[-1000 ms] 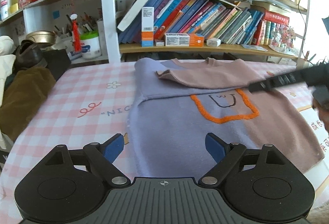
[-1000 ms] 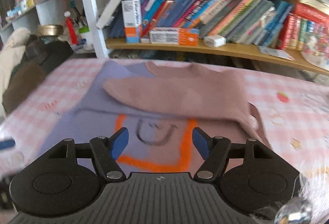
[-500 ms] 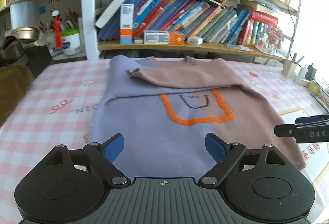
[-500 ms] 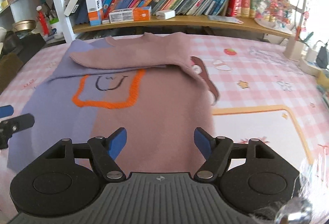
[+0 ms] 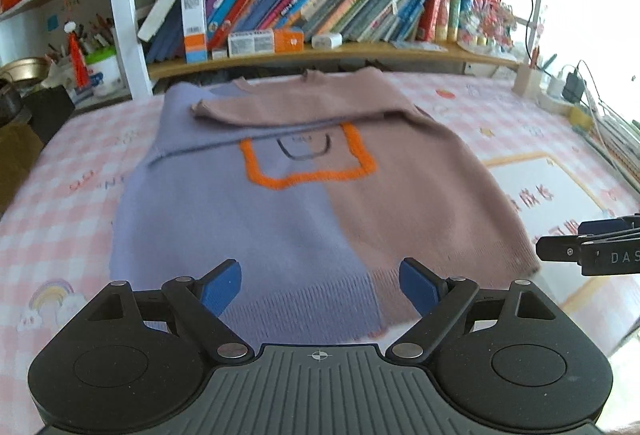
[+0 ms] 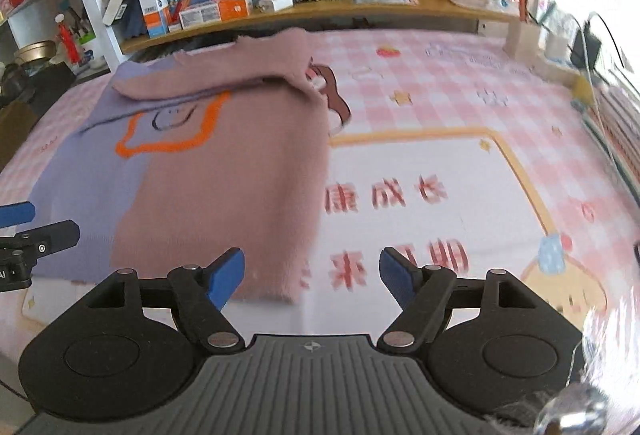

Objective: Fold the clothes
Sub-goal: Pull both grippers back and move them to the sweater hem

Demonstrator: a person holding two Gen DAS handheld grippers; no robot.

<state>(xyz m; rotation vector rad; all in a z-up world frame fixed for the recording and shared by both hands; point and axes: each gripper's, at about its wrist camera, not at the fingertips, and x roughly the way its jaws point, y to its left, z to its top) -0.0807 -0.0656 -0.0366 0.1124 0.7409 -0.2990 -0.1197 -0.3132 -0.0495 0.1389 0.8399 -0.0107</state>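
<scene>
A sweater (image 5: 280, 195), half lilac and half dusty pink with an orange outlined patch, lies flat on the pink checked tablecloth (image 5: 52, 227), both sleeves folded across its chest. My left gripper (image 5: 320, 285) stands open just above the middle of the hem, nothing between its blue pads. The sweater (image 6: 224, 171) also fills the left of the right wrist view. My right gripper (image 6: 312, 277) is open over the hem's right corner, with that corner under its left pad and no cloth pinched. Each gripper's tip shows at the edge of the other's view.
A bookshelf (image 5: 320, 55) packed with books and small boxes runs along the table's far side. A white printed panel with a yellow border (image 6: 420, 195) covers the cloth right of the sweater. Cables and a plug (image 5: 576, 87) lie at the far right, dark bags (image 5: 24, 115) at the left.
Both grippers have drawn back from the sweater's chest toward its hem. The right gripper also swung right, off the orange patch to the hem's right corner, and its jaws widened slightly.
</scene>
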